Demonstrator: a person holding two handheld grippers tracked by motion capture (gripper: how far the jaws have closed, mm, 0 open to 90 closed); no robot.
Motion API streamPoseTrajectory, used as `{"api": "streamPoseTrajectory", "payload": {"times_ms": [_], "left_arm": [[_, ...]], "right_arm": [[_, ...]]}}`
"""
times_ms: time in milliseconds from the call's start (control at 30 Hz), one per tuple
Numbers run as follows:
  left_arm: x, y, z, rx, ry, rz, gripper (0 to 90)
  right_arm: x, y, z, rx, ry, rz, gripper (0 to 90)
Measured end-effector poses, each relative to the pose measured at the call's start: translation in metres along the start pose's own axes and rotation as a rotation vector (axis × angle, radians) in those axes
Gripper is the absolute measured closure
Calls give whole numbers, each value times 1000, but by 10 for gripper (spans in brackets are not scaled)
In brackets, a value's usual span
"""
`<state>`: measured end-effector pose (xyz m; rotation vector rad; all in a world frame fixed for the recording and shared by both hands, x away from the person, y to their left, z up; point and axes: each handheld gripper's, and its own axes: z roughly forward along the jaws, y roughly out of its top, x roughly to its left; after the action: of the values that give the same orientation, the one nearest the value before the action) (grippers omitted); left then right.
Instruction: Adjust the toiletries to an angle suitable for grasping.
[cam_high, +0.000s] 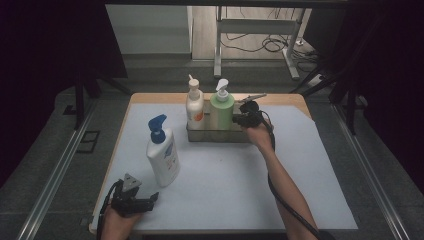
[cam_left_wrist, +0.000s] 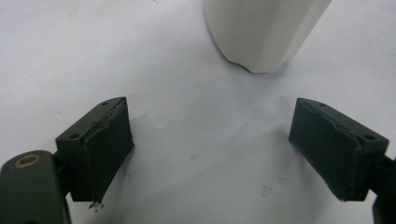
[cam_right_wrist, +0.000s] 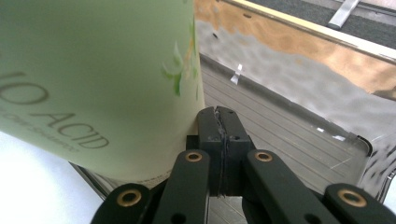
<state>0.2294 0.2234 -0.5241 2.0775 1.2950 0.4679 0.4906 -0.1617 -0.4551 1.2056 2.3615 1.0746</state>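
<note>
Two pump bottles stand in the metal tray (cam_high: 220, 136). Right gripper (cam_right_wrist: 219, 119), fingers pressed together empty, sits beside the green bottle (cam_high: 222, 111). Left gripper (cam_left_wrist: 210, 149) fingers gape wide.

A metal tray (cam_high: 220, 135) stands toward the far side of the table (cam_high: 300, 165). In the tray, a lotion pump bottle (cam_high: 194, 106) stands at its left end and a shampoo pump bottle (cam_high: 222, 107) just right of it. The right claw (cam_high: 239, 119) sits inside the tray, beside the shampoo bottle. Left of and nearer than the tray stands a large pump bottle (cam_high: 162, 152); the left claw (cam_high: 150, 200) lies before it.
</note>
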Motion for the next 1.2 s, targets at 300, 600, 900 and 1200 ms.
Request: {"api": "streamPoseTrajectory", "payload": {"times_ms": [300, 600, 900, 1200], "left_arm": [[0, 0, 0, -1, 0, -1, 126], [0, 0, 0, 0, 0, 0, 126], [0, 0, 0, 1, -1, 0, 126], [0, 0, 0, 2, -1, 0, 126]], "right_arm": [[5, 0, 5, 6, 8, -7, 897], [15, 4, 8, 5, 30, -24, 899], [16, 5, 8, 12, 24, -2, 900], [15, 2, 2, -3, 19, -19, 820]]}}
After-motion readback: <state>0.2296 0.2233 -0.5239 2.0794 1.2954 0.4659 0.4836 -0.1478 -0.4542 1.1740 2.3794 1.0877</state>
